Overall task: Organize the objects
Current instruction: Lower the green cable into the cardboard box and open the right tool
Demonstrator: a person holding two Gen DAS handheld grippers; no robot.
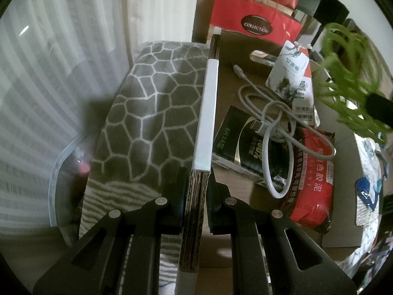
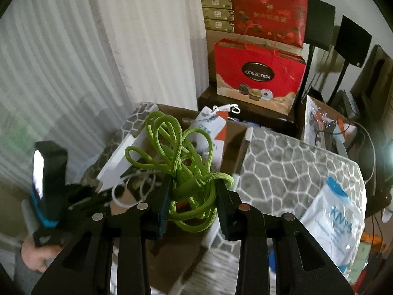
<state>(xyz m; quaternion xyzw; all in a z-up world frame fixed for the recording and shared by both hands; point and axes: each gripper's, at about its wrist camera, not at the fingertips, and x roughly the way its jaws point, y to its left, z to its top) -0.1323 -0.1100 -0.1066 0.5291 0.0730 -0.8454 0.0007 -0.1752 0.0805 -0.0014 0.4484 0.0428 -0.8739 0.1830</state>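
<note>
We count two black two-finger grippers, one coiled bright-green braided cord (image 2: pixel 186 169), one pale grey charging cable (image 1: pixel 277 132) and one brown corrugated cardboard box, whose taped flap edge (image 1: pixel 207 113) rises straight up the middle of the left wrist view. Inside that box lie the grey cable, one black-and-gold packet (image 1: pixel 242 142), one red foil pouch (image 1: pixel 312 177) and one white hang tag (image 1: pixel 289 73). Our left gripper (image 1: pixel 195 196) is pinched tight on the flap's raw corrugated edge, the pads pressing it from both sides. Our right gripper (image 2: pixel 192 196) is closed partway on the green cord, which bunches between the jaws and loops up above them over the open box. Two stretches of grey cloth with a white cracked-stone pattern (image 2: pixel 289 162) flank the box, and one white KN95 mask packet (image 2: pixel 336 216) rests on the right stretch. Behind stand two red gift bags, the nearer one (image 2: pixel 258 71) marked COLLECTION, and white curtains (image 2: pixel 81 49) close the left side. In the right wrist view the left gripper's body and the hand (image 2: pixel 36 255) holding it sit low on the left, beside the box.
</note>
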